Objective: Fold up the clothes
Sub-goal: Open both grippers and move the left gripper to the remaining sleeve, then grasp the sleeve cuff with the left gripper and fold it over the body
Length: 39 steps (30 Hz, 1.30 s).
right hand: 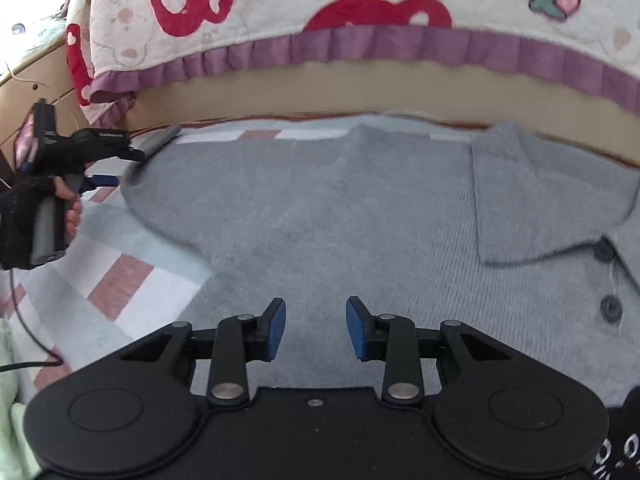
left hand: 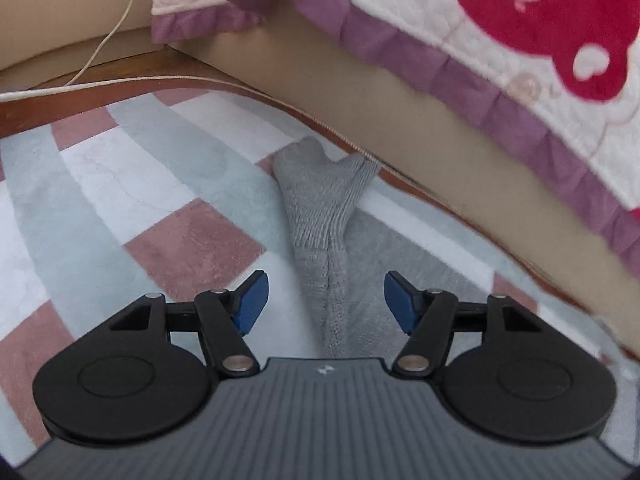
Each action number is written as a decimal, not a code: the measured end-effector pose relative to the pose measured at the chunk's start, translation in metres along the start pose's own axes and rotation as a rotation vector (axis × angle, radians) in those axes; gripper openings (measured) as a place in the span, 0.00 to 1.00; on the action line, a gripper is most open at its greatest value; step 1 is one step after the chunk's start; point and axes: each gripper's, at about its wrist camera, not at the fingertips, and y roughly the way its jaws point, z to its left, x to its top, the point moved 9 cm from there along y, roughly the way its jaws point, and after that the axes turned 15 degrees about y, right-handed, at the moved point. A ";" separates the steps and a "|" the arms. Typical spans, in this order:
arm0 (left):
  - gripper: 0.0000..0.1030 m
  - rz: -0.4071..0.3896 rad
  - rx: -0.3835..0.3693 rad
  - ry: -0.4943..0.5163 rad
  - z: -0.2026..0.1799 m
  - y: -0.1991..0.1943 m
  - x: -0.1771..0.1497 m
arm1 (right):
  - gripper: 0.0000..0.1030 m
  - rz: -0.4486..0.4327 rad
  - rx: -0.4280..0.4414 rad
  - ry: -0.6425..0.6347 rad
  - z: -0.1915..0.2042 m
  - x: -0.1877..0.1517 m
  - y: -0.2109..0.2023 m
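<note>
From the left wrist, the left gripper (left hand: 326, 300) hangs with its blue pads spread apart and nothing between them. Just ahead lies the narrow sleeve (left hand: 320, 208) of a grey knitted sweater (left hand: 372, 256), stretched out on a plush rug (left hand: 120, 184) checked in white, pale blue-grey and dusty pink. The ribbed cuff end points toward a beige bed base (left hand: 440, 120), which runs diagonally across the view. Over it hangs a cream quilt (left hand: 500, 32) with red bears and a purple frill. A pale cord (left hand: 108, 36) trails along the floor by the bed.

From the right wrist, the right gripper (right hand: 316, 328) also stands apart and empty, hovering over the sweater's body, which lies flat on the rug. A collar (right hand: 532, 200) and dark buttons (right hand: 604, 252) sit to the right. At the far left, a gloved hand (right hand: 32, 208) holds the other tool near the sweater's sleeve side.

The knit looks soft, limp and fairly light, likely to sag and stretch when lifted. Best pinched at a seam, cuff or shoulder edge, taking one layer cleanly; the plush rug may drag on it.
</note>
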 end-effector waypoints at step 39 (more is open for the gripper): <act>0.47 0.189 -0.702 0.692 -0.342 -0.179 -0.175 | 0.37 -0.212 0.201 0.636 -0.134 0.022 -0.105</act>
